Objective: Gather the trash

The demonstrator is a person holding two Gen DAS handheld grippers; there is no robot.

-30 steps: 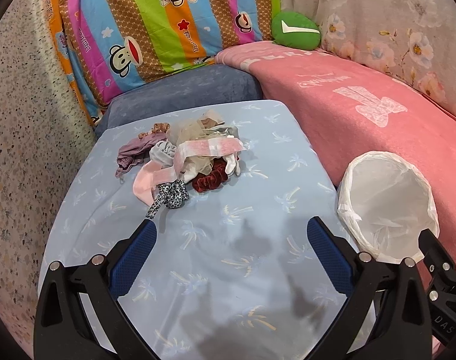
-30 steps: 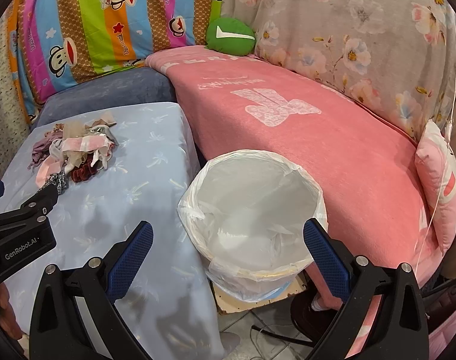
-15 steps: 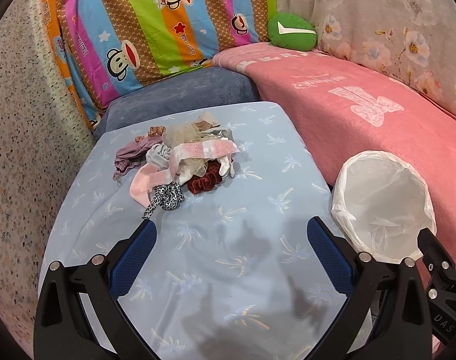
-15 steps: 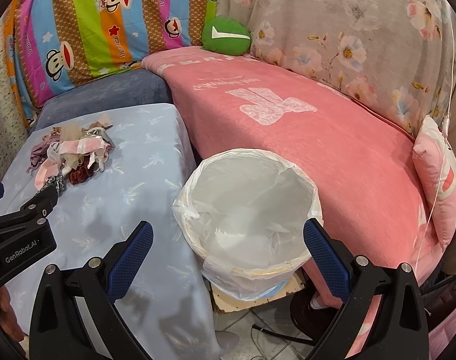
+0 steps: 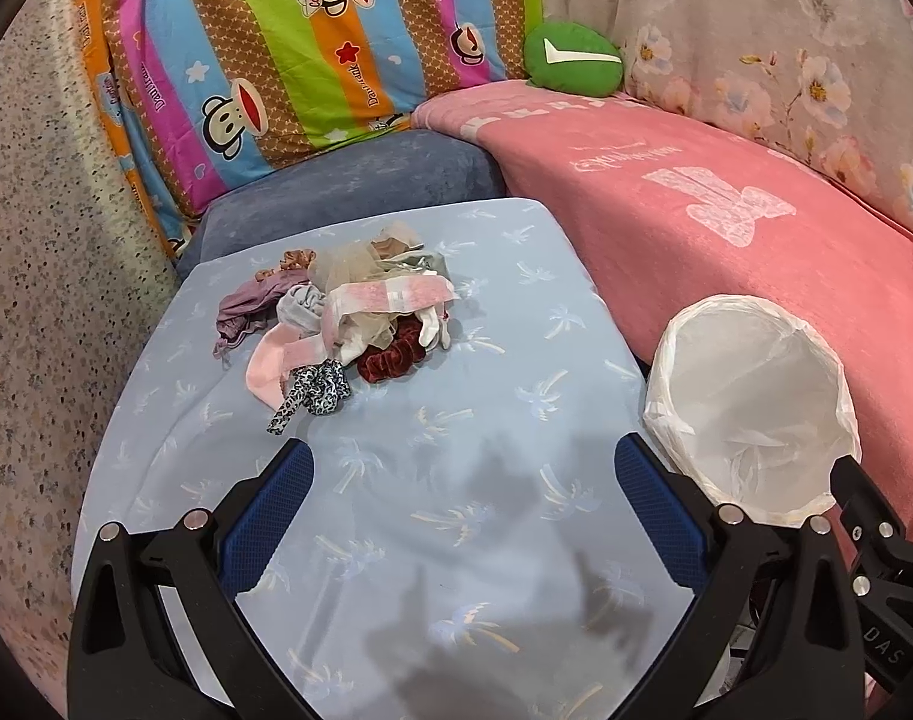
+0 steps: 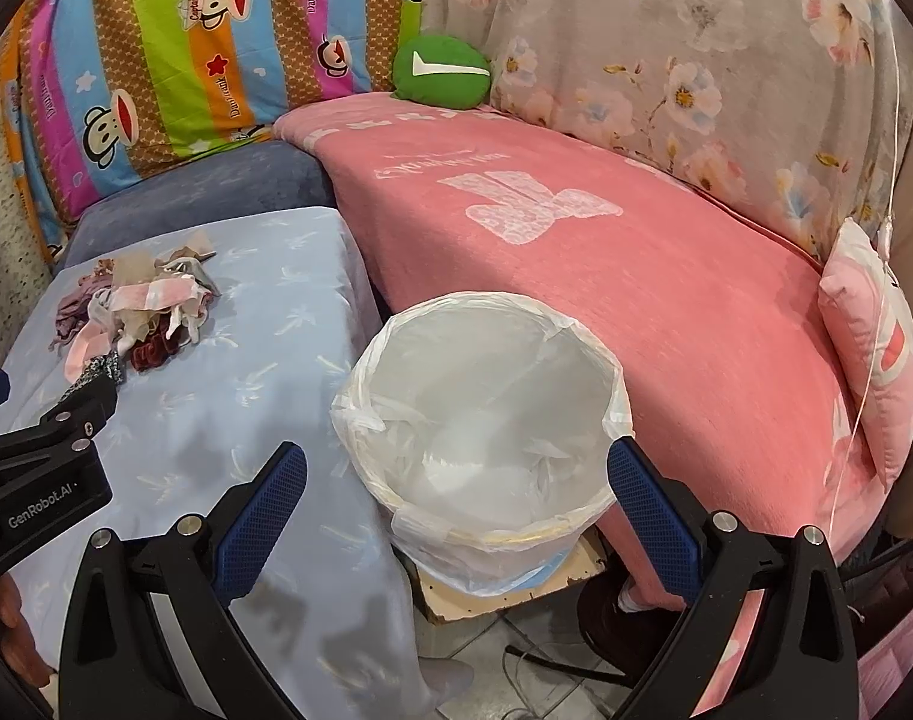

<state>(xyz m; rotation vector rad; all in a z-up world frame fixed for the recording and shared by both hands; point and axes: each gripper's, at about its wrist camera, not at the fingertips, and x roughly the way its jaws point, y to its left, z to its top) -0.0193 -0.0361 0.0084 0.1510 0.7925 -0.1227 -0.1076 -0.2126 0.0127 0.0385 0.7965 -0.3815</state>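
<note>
A pile of cloth scraps and scrunchies [image 5: 342, 318] lies on the light blue table cover [image 5: 456, 420]; it also shows in the right wrist view [image 6: 138, 312]. A bin lined with a white bag [image 5: 750, 408] stands to the table's right, seen also in the right wrist view [image 6: 486, 420]. My left gripper [image 5: 462, 498] is open and empty, above the table short of the pile. My right gripper [image 6: 456, 504] is open and empty, above the bin's near rim. The bin looks empty.
A pink blanket [image 6: 606, 252] covers the couch behind the bin. A green cushion [image 5: 573, 63], a striped monkey-print cloth [image 5: 306, 60] and a floral cloth [image 6: 696, 60] stand at the back. A pink pillow [image 6: 870, 348] lies far right. Speckled wall left of the table.
Both grippers have drawn back and up a little, so the pile and the bin look slightly farther. Both stay open and empty. Nothing on the table moved.
</note>
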